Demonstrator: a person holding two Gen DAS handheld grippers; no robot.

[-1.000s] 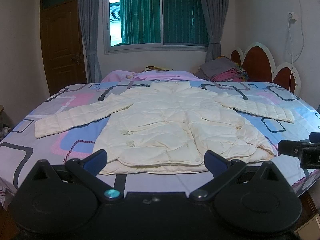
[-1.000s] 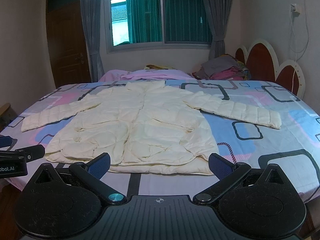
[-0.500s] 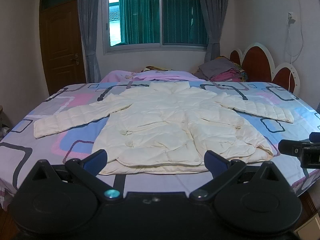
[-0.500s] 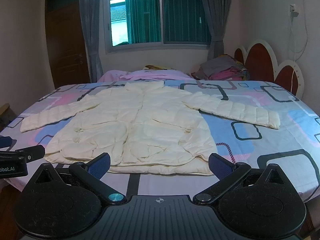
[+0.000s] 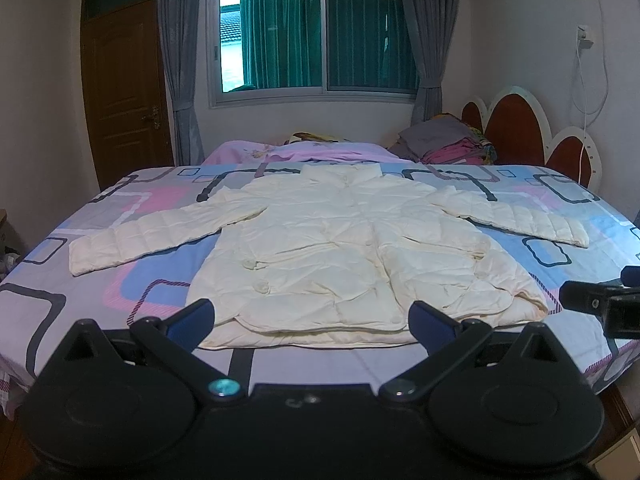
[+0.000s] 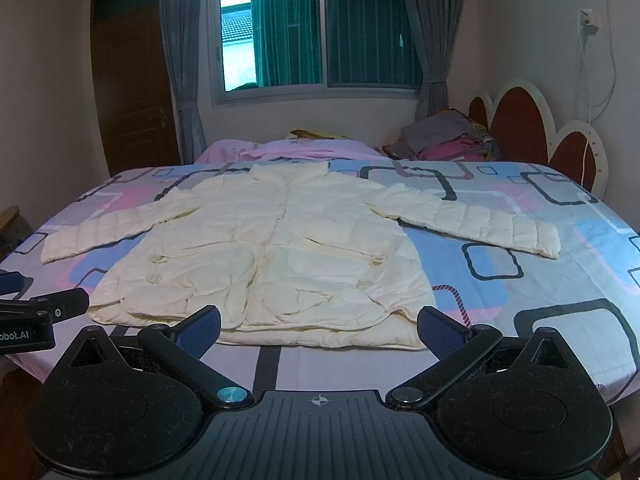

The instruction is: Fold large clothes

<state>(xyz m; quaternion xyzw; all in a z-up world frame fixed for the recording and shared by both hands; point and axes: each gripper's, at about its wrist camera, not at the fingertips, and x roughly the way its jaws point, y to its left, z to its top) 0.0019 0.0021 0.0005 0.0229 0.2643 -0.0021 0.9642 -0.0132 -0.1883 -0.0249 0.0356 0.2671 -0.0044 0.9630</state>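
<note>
Cream quilted jacket (image 5: 352, 248) lies flat, front up, on the bed (image 5: 120, 264), sleeves spread left and right, hem at the near edge. Left tongs (image 5: 312, 322) apart, holding nothing, just short of the hem; right tongs (image 6: 318, 328) likewise (each shows at the edge of the other's view). Far side: pink bedding (image 5: 320, 150), stacked folded clothes (image 5: 452, 144) by the headboard (image 5: 516, 128), curtained window (image 5: 316, 36). Nothing lies on the jacket.

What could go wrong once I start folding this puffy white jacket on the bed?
1. The jacket looks puffy and thick, so a shallow pinch may slip, and folds may spring open.
2. Its hem lies near the bed's front edge, so a pull toward you could drag it off.
3. Both tongs, left and right, are open near the hem, far from the spread sleeves.
</note>
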